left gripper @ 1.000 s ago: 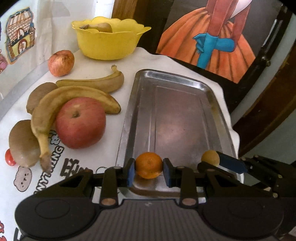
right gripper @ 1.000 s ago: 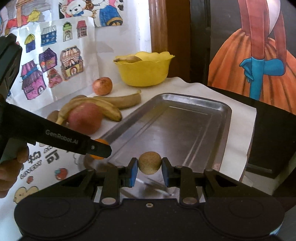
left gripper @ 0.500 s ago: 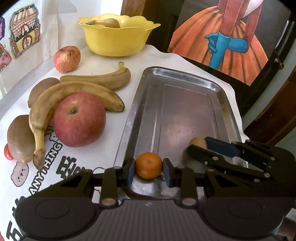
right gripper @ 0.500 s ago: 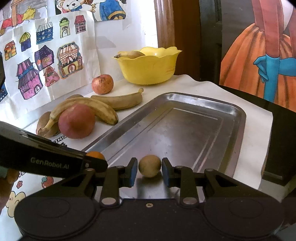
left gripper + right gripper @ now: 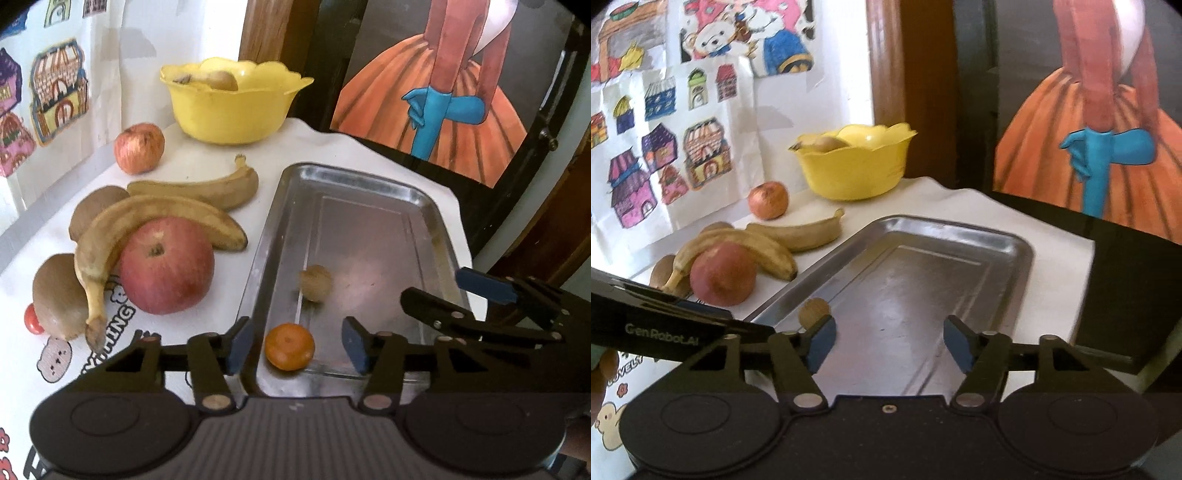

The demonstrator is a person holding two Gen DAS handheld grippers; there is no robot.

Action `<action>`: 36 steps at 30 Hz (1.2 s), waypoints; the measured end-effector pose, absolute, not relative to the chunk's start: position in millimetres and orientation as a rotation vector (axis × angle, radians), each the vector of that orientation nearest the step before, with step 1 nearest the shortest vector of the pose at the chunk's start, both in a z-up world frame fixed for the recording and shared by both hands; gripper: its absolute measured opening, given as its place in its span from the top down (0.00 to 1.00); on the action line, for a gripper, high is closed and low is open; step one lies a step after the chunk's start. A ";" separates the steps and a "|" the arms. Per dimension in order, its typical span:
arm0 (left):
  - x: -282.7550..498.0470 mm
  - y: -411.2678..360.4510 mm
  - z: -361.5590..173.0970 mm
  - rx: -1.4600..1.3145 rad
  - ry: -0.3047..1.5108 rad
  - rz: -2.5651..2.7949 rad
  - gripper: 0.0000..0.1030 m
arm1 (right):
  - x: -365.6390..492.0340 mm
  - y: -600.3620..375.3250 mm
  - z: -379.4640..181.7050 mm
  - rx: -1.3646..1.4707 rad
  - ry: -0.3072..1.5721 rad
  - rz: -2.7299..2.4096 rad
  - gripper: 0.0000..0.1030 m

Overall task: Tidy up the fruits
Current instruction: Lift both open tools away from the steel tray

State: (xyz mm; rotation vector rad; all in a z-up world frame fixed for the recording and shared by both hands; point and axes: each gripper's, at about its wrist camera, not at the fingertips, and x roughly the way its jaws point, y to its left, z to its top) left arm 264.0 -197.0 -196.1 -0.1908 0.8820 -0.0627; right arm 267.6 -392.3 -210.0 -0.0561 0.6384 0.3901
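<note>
Left wrist view: your left claw point(image 5: 295, 345) has just been opening, pads clear of the orange point(image 5: 290, 346) lying between them at the tray's point(image 5: 424, 199) near left corner. Right wrist view: your right claw point(image 5: 888, 341) has just been opening, nothing between the pads; small brown fruit point(image 5: 813, 312) sits on the tray just beyond the left pad.

Orange mandarin point(image 5: 290, 346) between blue-padded fingers point(image 5: 236, 347); tan-brown round fruit point(image 5: 315, 283) beyond them, on silver tray point(image 5: 424, 206). Red apple point(image 5: 166, 265), brown-spotted yellow bananas point(image 5: 147, 225), yellow bowl point(image 5: 231, 110), white cartoon-print cloth point(image 5: 55, 360).
</note>
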 end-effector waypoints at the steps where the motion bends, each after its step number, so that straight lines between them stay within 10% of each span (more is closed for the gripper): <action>1: 261.9 -196.6 -194.0 -0.190 0.876 -0.065 0.37 | 264.7 -394.6 -207.5 -0.051 0.633 0.376 0.30; 10: 242.4 -170.1 -170.7 -0.172 0.790 -0.086 0.00 | 228.5 -389.4 -182.2 0.011 0.584 0.202 0.08; 36: 176.0 -18.0 -189.7 -0.072 0.877 0.041 0.01 | 134.7 -237.6 -190.2 0.102 0.821 0.036 0.01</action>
